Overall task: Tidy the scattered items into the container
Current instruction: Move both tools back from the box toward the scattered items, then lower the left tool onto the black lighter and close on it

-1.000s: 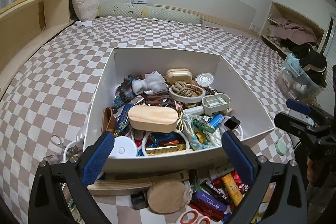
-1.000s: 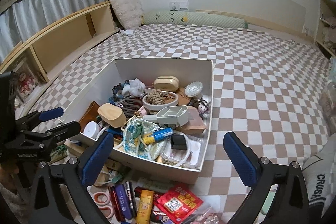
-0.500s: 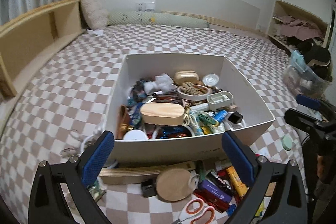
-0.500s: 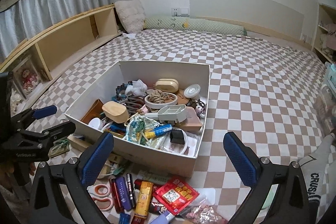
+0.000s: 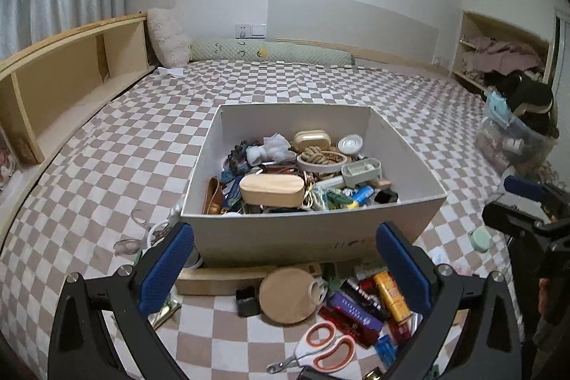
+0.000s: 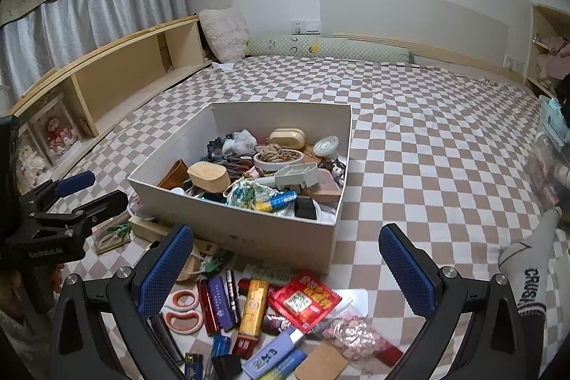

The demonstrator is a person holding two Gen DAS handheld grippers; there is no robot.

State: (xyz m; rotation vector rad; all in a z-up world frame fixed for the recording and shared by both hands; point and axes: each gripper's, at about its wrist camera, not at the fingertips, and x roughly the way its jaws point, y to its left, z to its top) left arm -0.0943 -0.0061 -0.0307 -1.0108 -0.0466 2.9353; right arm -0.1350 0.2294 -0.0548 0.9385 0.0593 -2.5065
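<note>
Both the left gripper point(image 5: 285, 267) and right gripper point(image 6: 286, 267) hang wide apart and empty at the frame bottom, the box point(image 5: 306, 234) mid-frame above them, scissors point(image 5: 322, 344) lower centre between the left fingers.

Both wrist views look down past open tongs, sharing the white box point(image 5: 313, 234) from near-left and near-right.

Full white box point(image 5: 313, 234), clutter point(image 5: 352, 305) before it
</note>
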